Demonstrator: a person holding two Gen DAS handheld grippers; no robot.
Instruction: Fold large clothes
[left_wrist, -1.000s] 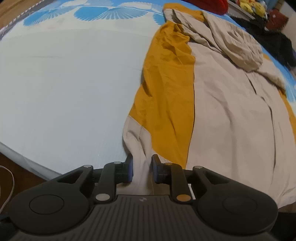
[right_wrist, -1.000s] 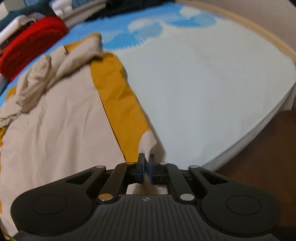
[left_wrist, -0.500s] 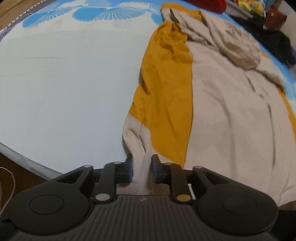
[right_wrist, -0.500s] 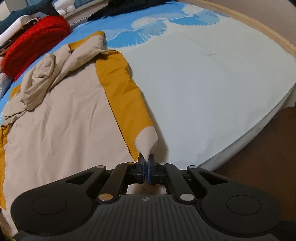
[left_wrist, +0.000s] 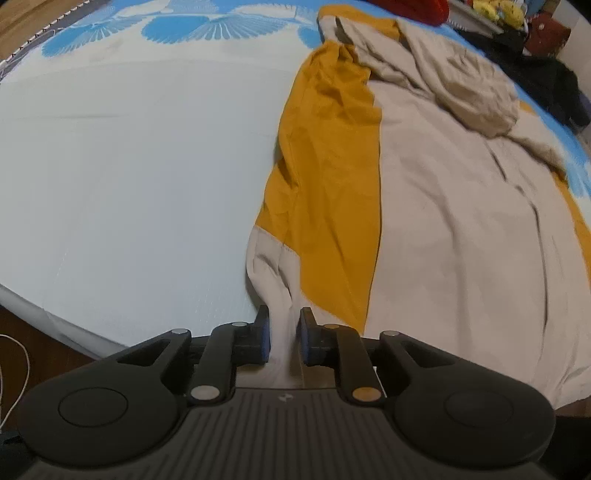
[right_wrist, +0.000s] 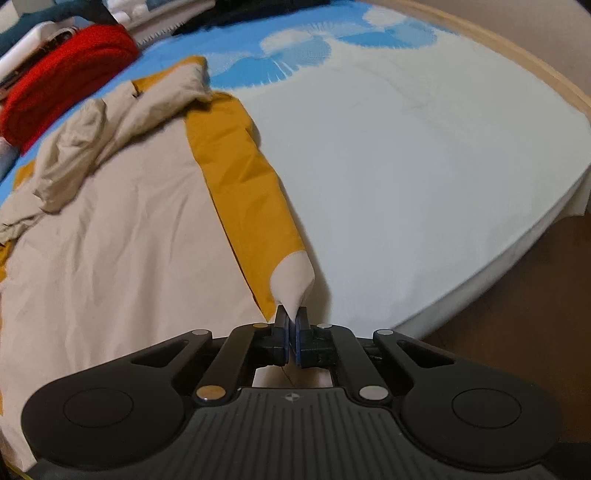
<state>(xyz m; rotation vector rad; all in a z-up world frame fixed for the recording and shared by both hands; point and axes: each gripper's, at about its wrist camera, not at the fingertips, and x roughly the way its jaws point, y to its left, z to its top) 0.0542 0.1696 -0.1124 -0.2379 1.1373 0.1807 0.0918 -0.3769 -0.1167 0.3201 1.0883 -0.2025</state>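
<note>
A large beige and mustard-yellow jacket (left_wrist: 443, 221) lies spread across the bed (left_wrist: 129, 166), its hood (left_wrist: 476, 99) bunched at the far end and its hem toward the near edge of the mattress. In the left wrist view the garment fills the right half of the picture, with a mustard sleeve (left_wrist: 328, 177) running down its left side to a beige cuff at the near edge. The left gripper (left_wrist: 283, 338) has that beige cuff end between its blue-padded fingers; the jaws stand only narrowly apart and have just been closing a little further, and the bunched cloth fills the gap between them, so they look clamped on it. In the right wrist view the jacket (right_wrist: 110, 240) takes the left half, and its other mustard sleeve (right_wrist: 243, 206) runs down to a pointed beige cuff — this tip is pinched in the right gripper (right_wrist: 291, 334), whose jaws are almost together; they have just eased open very slightly, the fabric still between the pads. The bedsheet is pale with blue fan-like prints (left_wrist: 207, 26) at the far end. A red folded cloth (right_wrist: 66, 77) sits at the far left beyond the hood in the right view — other dark clutter lies past it, too blurred to name. Brown floor (right_wrist: 517, 295) shows beyond the mattress edge at near right.
</note>
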